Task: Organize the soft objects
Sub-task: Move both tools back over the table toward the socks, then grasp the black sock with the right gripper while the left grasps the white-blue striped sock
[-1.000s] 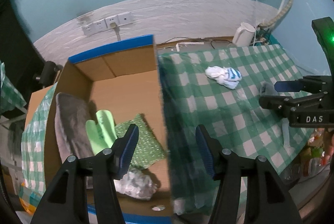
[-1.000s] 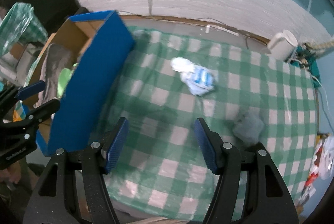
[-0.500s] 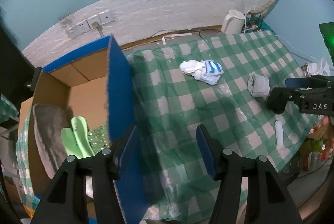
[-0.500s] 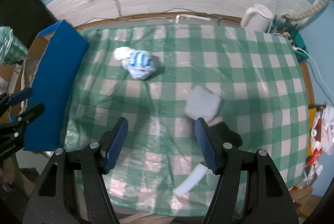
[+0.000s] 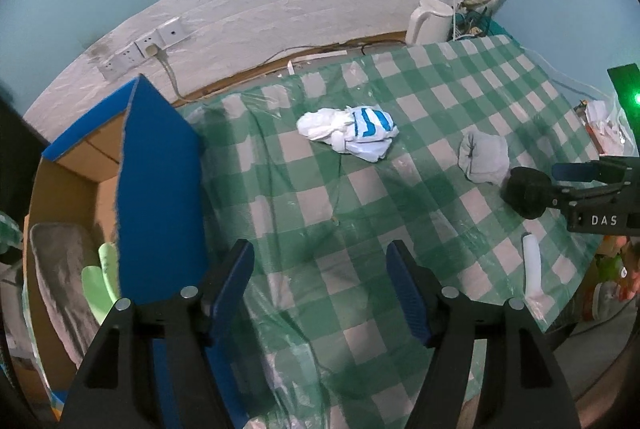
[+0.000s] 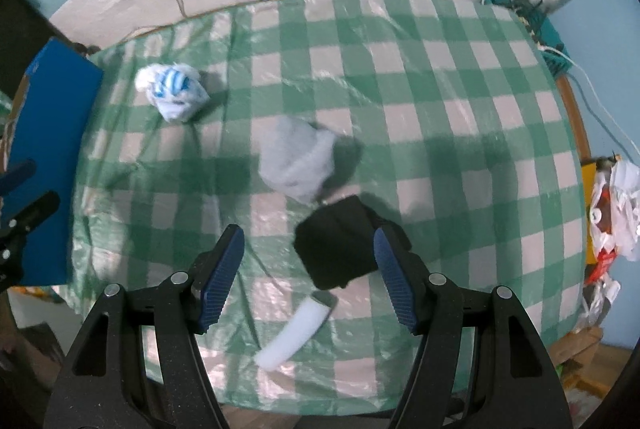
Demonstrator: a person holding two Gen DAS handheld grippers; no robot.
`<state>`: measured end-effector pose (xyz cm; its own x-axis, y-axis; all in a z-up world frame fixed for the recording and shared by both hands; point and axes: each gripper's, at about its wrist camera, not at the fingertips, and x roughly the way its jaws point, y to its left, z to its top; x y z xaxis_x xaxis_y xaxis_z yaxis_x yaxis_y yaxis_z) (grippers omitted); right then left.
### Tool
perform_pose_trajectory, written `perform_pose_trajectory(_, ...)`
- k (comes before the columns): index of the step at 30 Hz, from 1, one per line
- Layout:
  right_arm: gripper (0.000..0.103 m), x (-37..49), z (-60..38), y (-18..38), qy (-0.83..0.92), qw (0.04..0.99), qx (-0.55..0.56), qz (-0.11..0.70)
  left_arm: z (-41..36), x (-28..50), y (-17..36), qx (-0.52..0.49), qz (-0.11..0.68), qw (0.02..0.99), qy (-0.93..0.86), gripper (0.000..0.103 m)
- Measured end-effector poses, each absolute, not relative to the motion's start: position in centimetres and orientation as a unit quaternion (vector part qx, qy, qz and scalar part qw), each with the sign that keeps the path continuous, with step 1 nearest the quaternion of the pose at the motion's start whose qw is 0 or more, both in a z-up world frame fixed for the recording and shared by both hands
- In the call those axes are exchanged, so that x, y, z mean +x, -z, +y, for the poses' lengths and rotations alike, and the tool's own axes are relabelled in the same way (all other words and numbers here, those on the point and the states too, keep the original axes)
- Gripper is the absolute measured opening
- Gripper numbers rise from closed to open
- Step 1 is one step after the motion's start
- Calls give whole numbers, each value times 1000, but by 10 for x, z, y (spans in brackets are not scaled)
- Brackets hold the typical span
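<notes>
Lit dimly and evenly from overhead, with a cool teal cast. Showed soft glare streaks on the plastic-covered surface [image 6: 400, 117], strongest along its far edge. Cast blurred shadows beside the grey bundle [image 6: 296, 161] and under the black bundle [image 6: 340, 249]. Bent straight lines hard toward the rims, with a black vignette ringing both fisheye views. Smeared the grey bundle and striped bundle [image 6: 172, 91] with motion blur in the right wrist view; rendered the left wrist view sharper, the striped bundle [image 5: 352, 133] crisp. Flared a green LED [image 5: 633, 98] at the right edge.
</notes>
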<state>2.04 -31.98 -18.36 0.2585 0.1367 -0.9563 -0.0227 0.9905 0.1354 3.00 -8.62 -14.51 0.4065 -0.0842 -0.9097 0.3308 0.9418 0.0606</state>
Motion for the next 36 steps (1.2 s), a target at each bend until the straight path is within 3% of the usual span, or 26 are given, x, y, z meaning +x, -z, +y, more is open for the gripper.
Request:
perform_pose_trajectory(25, 68, 31, -332, 236, 0, 782, -6, 623, -109, 50, 170, 100, 559, 812, 136, 70)
perform_pose_trajectory(26, 67, 31, -333, 237, 3, 782, -9, 623, -109, 50, 170, 100, 560, 811, 136, 70)
perform_pose_trajectory(27, 57, 31, -334, 241, 4, 781, -9, 624, -110, 51, 171, 99, 561, 810, 137, 70)
perform_pose_trajectory(31, 36, 33, -344, 240, 6, 785, 8, 620, -111, 54, 175, 95, 565, 808, 140, 73)
perform_pose_trajectory(36, 34, 42, -353, 229, -2, 789, 43, 613, -110, 63, 182, 94, 571, 804, 139, 79)
